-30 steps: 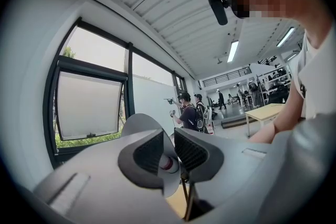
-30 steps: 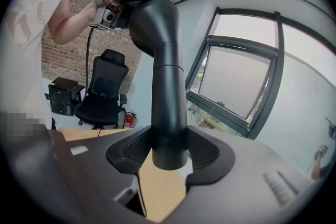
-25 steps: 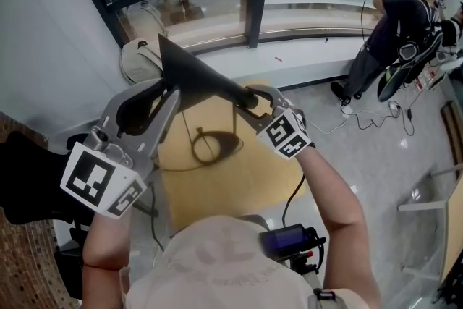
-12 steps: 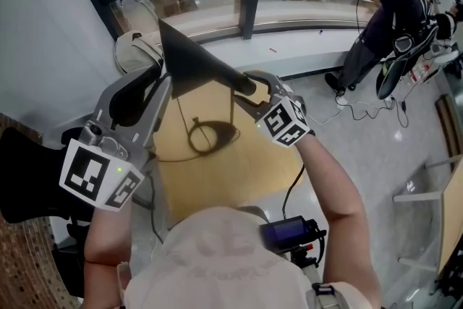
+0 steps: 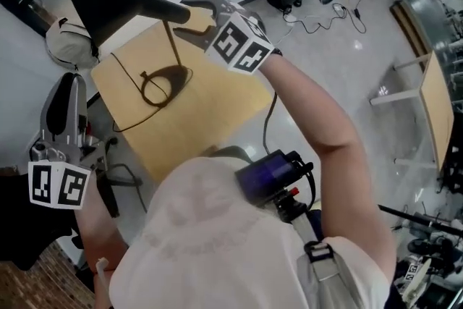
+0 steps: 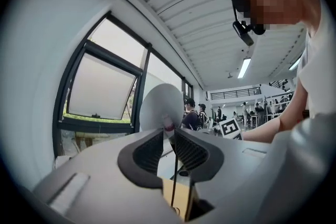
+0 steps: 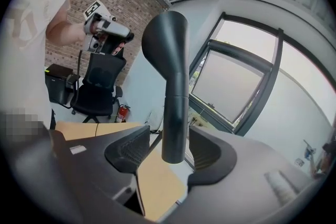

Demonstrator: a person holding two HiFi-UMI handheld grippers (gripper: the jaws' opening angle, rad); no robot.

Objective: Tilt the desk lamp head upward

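Head view: right gripper (image 5: 184, 17) at top of frame, jaws set wide around the lamp neck (image 5: 168, 11). It sits just behind the black desk lamp head (image 5: 101, 2), which flares out to the left over the far corner of the wooden table (image 5: 210, 112). Right arm stretched forward, marker cube up. Left gripper (image 5: 65, 87) low at the table's left edge, well apart from the lamp.

Left gripper view: jaws a narrow gap apart, pads pressing on nothing. Through the gap a thin black rod (image 6: 174, 165) shows farther off, with the pale inside of the lamp head beyond. Gripper held level.

Right gripper view: jaws have just been opening. The lamp neck stands between the pads, with table visible past its left side and no squeeze on it. The head flares above the jaw tips. Gripper tilted slightly down.
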